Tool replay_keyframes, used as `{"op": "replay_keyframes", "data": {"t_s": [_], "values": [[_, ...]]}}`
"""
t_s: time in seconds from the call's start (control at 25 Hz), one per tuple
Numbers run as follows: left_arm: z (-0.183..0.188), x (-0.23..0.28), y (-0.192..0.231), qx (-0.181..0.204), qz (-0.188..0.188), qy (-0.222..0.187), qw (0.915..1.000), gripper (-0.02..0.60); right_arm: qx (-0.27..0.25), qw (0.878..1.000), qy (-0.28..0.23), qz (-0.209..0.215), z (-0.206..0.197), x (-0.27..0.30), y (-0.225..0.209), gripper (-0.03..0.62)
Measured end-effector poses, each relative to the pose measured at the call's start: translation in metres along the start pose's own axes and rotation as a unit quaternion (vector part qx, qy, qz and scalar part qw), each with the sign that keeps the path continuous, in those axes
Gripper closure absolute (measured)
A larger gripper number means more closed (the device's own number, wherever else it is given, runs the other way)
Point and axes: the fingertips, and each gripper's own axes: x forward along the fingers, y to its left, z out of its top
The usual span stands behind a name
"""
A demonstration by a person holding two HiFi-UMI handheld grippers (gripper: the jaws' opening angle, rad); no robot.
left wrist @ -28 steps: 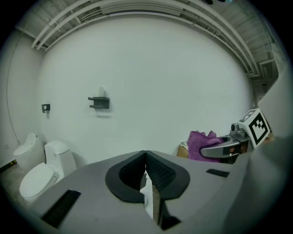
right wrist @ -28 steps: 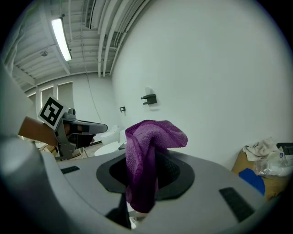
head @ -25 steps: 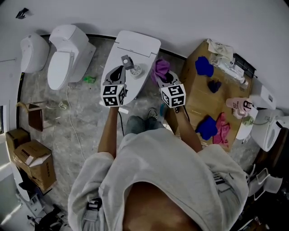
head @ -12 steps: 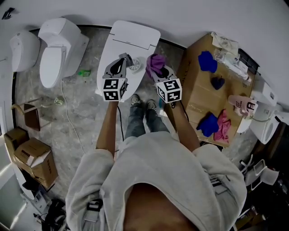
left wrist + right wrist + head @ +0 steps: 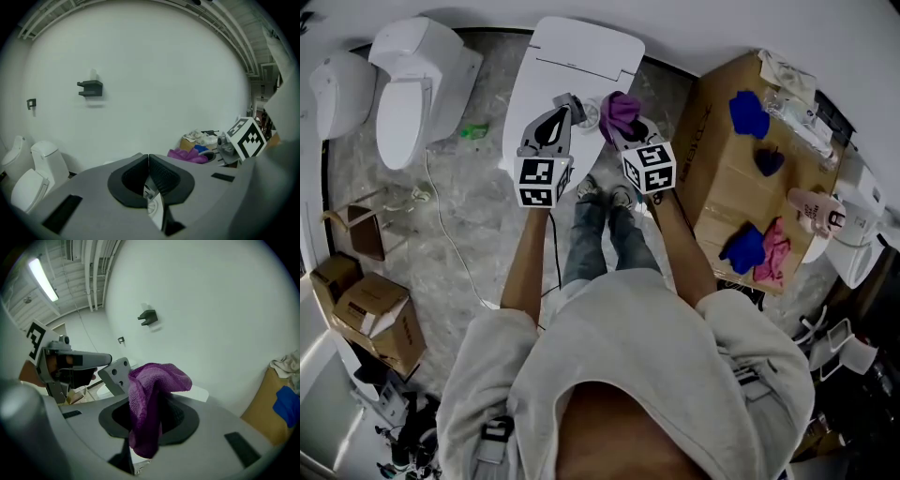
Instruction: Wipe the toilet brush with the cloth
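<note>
The brush [image 5: 568,101] is clamped in the left gripper [image 5: 559,112], whose jaws are seen pressed together in the left gripper view. A white part of the brush [image 5: 153,202] is caught low between the pads. A grey block-shaped end with two holes [image 5: 118,374] is shown just past that gripper's tips in the right gripper view.

The cloth [image 5: 620,111] is gripped by the right gripper [image 5: 630,133]. Its jaws are closed on a purple fold, with part of the cloth [image 5: 150,394] bunched above the pads and part hung below them.

Both grippers are held side by side over the closed lid of a toilet [image 5: 581,56], their marker cubes turned upward. The cloth is placed just beside the grey end of the brush (whether the two touch cannot be told). In the left gripper view the cloth [image 5: 187,154] is seen to the right of the closed jaws, next to the right gripper [image 5: 220,151].

A cardboard box [image 5: 717,150] is stood to the right of the toilet, and blue rags [image 5: 748,112] and a pink rag [image 5: 773,251] are laid on it. A second toilet [image 5: 408,94] is set to the left on the grey floor [image 5: 478,216]. A dark bracket [image 5: 90,88] is fixed high on the white wall [image 5: 164,84]
</note>
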Motion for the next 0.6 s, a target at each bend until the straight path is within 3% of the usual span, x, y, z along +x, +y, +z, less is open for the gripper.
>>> {"op": "replay_keyframes", "data": {"t_s": [0.6], "values": [[0.006, -0.003, 0.003, 0.004, -0.018, -0.026, 0.9995, 0.561, 0.040, 0.998, 0.043, 0.029, -0.048, 0.069, 0.026, 0.471]]}}
